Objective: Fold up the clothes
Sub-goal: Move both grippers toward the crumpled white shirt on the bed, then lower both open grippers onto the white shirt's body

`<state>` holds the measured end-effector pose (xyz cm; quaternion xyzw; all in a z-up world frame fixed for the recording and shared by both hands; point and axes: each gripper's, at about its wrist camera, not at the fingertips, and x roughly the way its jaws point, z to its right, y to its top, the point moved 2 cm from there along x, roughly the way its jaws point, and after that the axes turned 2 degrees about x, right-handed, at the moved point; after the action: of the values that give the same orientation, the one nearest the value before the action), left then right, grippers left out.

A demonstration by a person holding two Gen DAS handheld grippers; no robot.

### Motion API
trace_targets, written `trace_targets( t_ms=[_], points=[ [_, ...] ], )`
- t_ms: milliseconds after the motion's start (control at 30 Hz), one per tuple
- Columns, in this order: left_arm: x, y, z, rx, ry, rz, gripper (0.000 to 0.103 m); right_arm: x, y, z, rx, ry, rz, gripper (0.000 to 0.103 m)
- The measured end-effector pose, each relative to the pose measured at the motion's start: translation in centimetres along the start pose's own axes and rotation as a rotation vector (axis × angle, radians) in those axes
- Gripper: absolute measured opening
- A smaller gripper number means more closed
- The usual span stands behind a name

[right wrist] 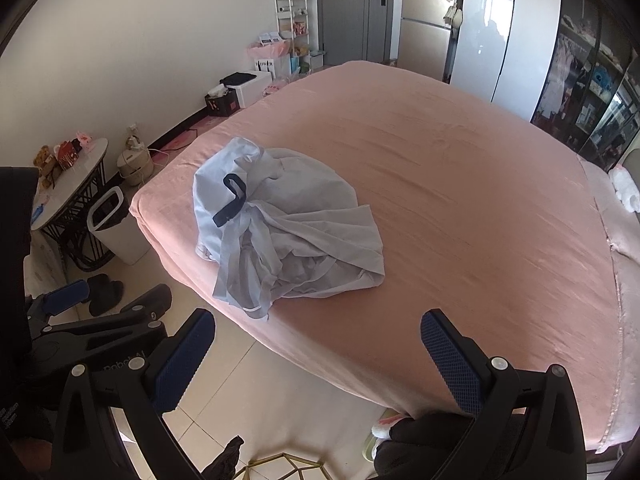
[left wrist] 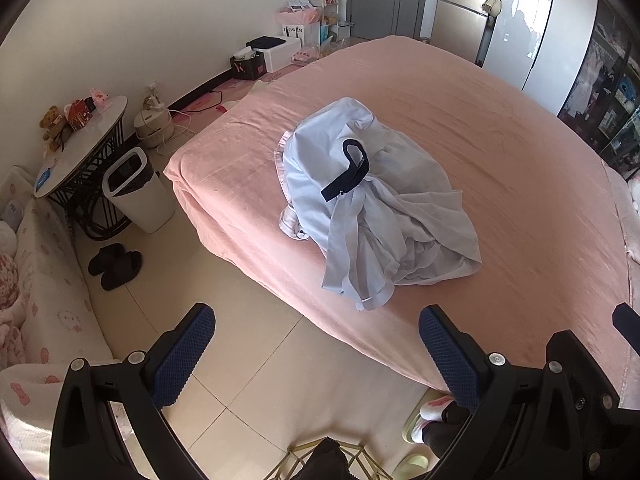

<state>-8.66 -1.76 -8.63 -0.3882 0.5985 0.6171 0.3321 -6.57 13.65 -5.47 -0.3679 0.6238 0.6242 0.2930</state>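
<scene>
From my left wrist camera, my left gripper (left wrist: pixel 316 354) hangs over the tiled floor (left wrist: pixel 256 364) just short of the bed's near edge, its blue-padded fingers (left wrist: pixel 184 356) spread wide apart with nothing between them. Ahead, a crumpled pale-blue garment (left wrist: pixel 372 208) with a dark navy collar (left wrist: pixel 348 172) lies heaped on the pink bed (left wrist: pixel 500 160), near the corner closest to me, one loose end trailing toward the bed's edge. Left of the bed stand a white wastebasket (left wrist: pixel 138 190) and a round side counter (left wrist: pixel 80 144) carrying a teddy bear (left wrist: pixel 52 122); a pair of black slippers (left wrist: pixel 116 264) sits on the floor in front of them. At the far right edge a tip of my right gripper (left wrist: pixel 626 318) pokes into view. From my right wrist camera, my right gripper (right wrist: pixel 318 354) also hovers short of the bed (right wrist: pixel 480 184) with its fingers (right wrist: pixel 452 364) held well apart and empty. The same garment (right wrist: pixel 288 224) sits left of centre, touching neither gripper, its navy collar (right wrist: pixel 232 200) on the upper left side of the heap. My left gripper (right wrist: pixel 100 320) shows low at the left, above the floor (right wrist: pixel 280 392) near the slippers (right wrist: pixel 106 292), with the wastebasket (right wrist: pixel 114 226) behind it. A silver refrigerator (right wrist: pixel 424 36) stands beyond the bed's far end.
</scene>
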Motion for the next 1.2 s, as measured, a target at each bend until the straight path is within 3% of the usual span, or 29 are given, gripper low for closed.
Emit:
trace_targets(
  t_ms=[533,933,1200],
  points=[
    [4.9,1.5,1.0,-0.004,-0.007,-0.052,0.103,5.4,0.5,0.6,-0.008,0.049,-0.090,0.103],
    [8.7,1.9,1.7,-0.011,-0.033,-0.080,0.103,9.6,1.2,2.2,0.012,0.065,-0.110,0.103],
    [11.7,1.7,1.8,-0.021,-0.083,-0.077,0.103,12.8,1.1,2.0,-0.026,0.172,-0.066,0.103]
  ],
)
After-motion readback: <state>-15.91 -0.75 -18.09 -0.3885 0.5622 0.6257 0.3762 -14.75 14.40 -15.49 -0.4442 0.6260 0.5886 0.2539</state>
